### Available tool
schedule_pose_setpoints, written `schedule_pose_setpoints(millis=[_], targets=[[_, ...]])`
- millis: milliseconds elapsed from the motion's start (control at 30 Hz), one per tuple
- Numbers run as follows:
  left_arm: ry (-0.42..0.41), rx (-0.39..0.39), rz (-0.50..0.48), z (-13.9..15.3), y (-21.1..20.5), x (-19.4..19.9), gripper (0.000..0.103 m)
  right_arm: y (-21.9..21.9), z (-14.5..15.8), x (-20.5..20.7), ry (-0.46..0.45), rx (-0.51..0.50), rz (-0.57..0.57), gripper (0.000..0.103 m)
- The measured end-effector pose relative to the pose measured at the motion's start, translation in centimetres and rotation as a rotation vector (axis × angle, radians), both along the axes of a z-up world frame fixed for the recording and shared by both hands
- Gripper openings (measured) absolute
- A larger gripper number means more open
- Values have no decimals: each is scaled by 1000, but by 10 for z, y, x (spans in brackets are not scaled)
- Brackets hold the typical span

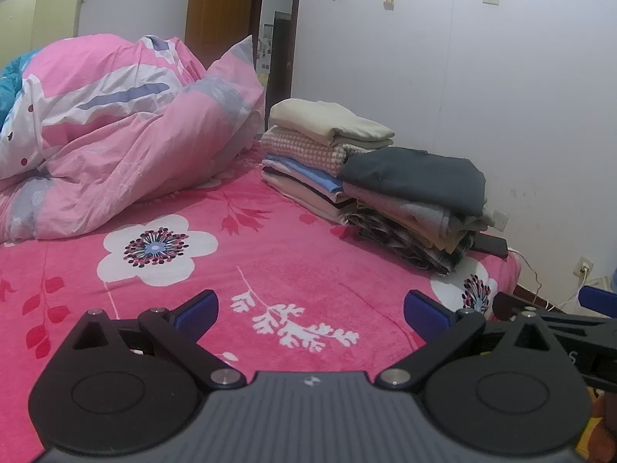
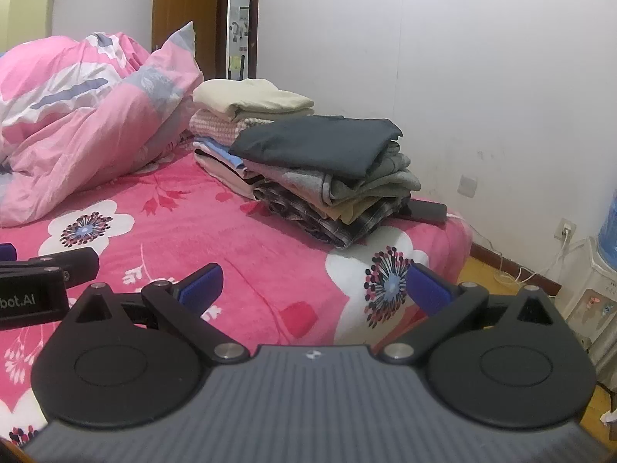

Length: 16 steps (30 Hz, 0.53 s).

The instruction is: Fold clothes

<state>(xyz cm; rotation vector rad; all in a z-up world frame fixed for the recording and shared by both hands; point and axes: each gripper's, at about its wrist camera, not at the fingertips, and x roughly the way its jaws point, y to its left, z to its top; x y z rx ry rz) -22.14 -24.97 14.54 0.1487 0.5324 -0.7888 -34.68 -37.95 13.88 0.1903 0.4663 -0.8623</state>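
Observation:
Two piles of folded clothes stand on the pink flowered bed [image 1: 270, 254] by the wall. The near pile [image 1: 416, 208] [image 2: 331, 177] has a dark grey garment [image 1: 416, 173] [image 2: 320, 142] on top. The far pile [image 1: 308, 154] [image 2: 231, 123] is topped by a cream garment [image 1: 327, 119] [image 2: 250, 96]. My left gripper [image 1: 310, 314] hovers open over the bedspread, holding nothing. My right gripper [image 2: 314, 287] is also open and empty, near the bed's corner. Part of the right gripper [image 1: 559, 316] shows at the left wrist view's right edge; part of the left gripper [image 2: 42, 281] shows at the right wrist view's left edge.
A crumpled pink duvet [image 1: 115, 135] [image 2: 85, 115] fills the far left of the bed. A dark flat device [image 1: 489, 247] [image 2: 424, 212] lies behind the near pile. A white wall [image 2: 462, 77] runs along the right, with sockets and cables. A water dispenser [image 2: 594, 289] stands on the floor at right.

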Motion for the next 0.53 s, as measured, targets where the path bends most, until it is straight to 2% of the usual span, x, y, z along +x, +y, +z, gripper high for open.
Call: schedule_pose_setpoints(millis=[533], targets=[[1,1,-2,-1,2,2,103,1,0,2,2,-4,1,102]])
